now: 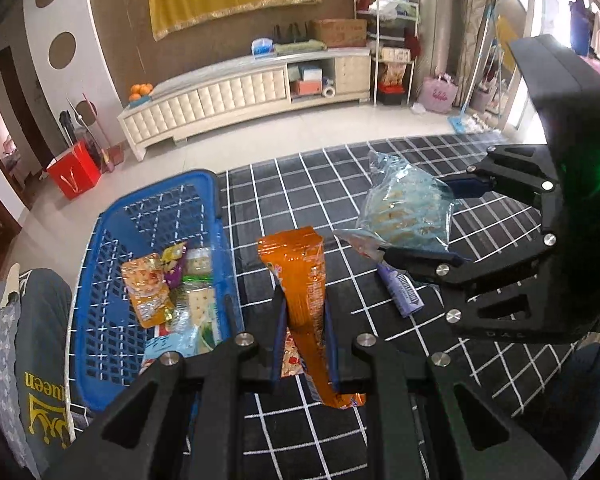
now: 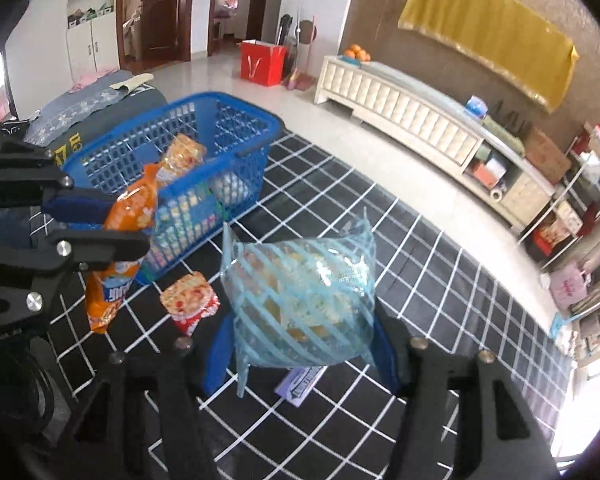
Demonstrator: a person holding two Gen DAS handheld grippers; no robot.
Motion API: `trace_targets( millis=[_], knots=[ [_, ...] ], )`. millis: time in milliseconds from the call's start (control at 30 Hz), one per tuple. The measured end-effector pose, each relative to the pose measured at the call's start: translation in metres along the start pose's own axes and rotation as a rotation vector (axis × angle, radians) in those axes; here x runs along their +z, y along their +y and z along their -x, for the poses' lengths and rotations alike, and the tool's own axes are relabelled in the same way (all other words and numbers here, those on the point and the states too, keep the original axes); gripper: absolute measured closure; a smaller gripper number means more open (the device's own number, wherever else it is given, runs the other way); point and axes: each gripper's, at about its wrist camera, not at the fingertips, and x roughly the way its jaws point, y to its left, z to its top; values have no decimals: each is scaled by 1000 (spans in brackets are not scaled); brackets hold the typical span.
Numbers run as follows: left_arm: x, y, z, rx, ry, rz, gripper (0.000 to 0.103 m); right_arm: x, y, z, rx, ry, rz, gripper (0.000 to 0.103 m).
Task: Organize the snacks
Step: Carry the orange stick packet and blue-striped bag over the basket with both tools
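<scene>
Left wrist view: the left tool (image 1: pixel 304 320) is clamped on an orange snack packet (image 1: pixel 306 276), held upright above the checked counter (image 1: pixel 480 216) just beside the blue basket (image 1: pixel 100 248). The right tool (image 2: pixel 300 344) grips a striped clear bag (image 2: pixel 300 300) — light, crinkly, slippery, probably crushable, best held by its seam. The basket's rim is close; open room lies above it — a short lift over.

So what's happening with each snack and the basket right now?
orange packet: held up, clamped in left gripper.
blue-striped bag: held up in right gripper.
blue basket: on table, partly filled.
red-and-white packet: lying on table.
purple packet: lying on table.
</scene>
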Motion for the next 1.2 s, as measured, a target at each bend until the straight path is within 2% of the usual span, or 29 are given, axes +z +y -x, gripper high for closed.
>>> trace_targets(
  millis=[300,600,933,1200],
  knots=[
    [-12,30,49,3,-76,-37,88,26,26,43,-45,-64,4,39],
    [-14,92,72,18,-110,-1,88,60,53,44,-38,-94,-30,39],
    [-13,144,49,29,-69,41,88,86,88,11,14,-78,-13,39],
    [2,150,-4,-18,-7,51,87,88,79,-13,21,-33,-41,39]
  ],
)
